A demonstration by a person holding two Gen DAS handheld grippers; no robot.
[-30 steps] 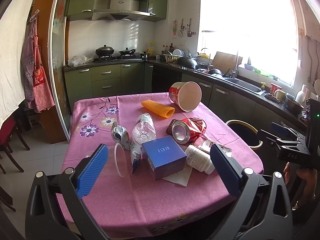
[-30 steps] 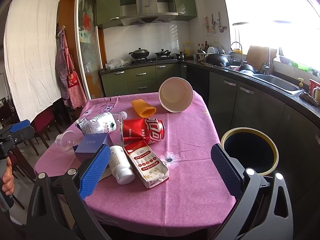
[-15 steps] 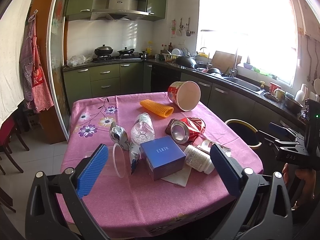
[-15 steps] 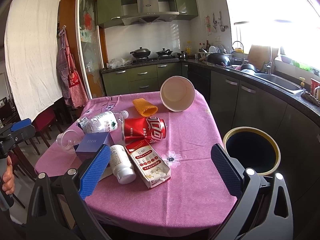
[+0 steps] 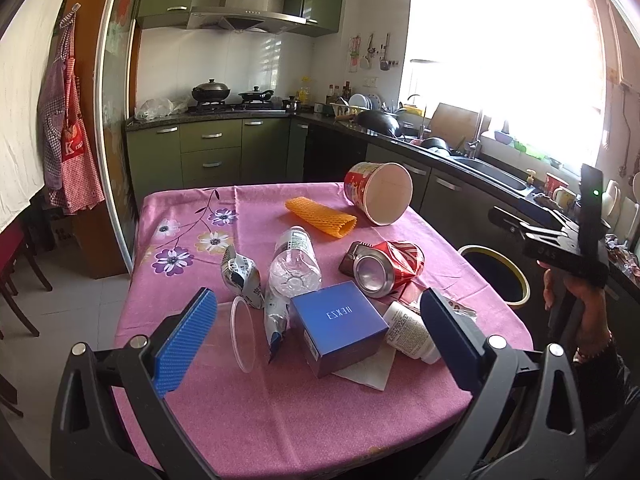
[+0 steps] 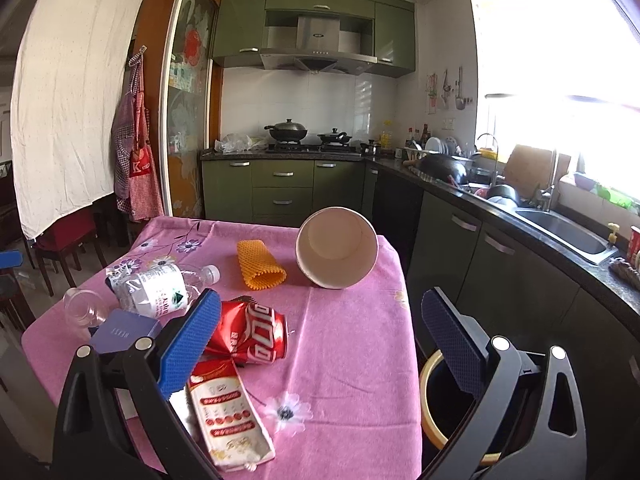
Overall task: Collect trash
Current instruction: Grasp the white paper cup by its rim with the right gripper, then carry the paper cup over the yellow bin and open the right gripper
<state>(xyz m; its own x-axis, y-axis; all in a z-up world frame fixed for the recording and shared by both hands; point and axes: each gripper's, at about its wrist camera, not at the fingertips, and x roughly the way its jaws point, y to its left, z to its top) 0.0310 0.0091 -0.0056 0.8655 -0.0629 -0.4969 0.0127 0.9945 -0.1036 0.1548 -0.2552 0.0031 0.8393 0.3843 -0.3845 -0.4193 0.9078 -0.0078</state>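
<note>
Two grippers, both yours, hover at the near edge of a table (image 5: 472,248) covered in a pink floral cloth, and neither grips anything. Your left gripper (image 5: 316,332) has its blue pads spread wide above the near side of the litter. Your right gripper (image 6: 320,332) is spread just as wide, its left pad in front of a crushed red cola can (image 6: 252,336), not touching it as far as the view shows.

From the left wrist view, a blue box (image 5: 338,332) lies closest to you on a white paper napkin (image 5: 368,372). A white pill bottle (image 5: 408,334) lies on its side just right of the box. A clear plastic cup (image 5: 242,334) lies tipped over to the left, beside a crumpled silver wrapper (image 5: 240,276). A clear plastic water bottle (image 5: 294,264) lies flat behind the box, with the cola can to its right. Farther back sit an orange foam net sleeve (image 5: 320,216) and a big paper noodle tub (image 5: 380,196) on its side, mouth facing you.

From the right wrist view, a flattened red-and-white carton (image 6: 228,412) lies just in front of the can. A yellow-rimmed bin (image 6: 430,404) with a black liner stands on the floor just off the table's right edge, partly hidden behind your right pad. Your right hand (image 5: 580,300) shows at the edge of the left view, holding the other handle.
</note>
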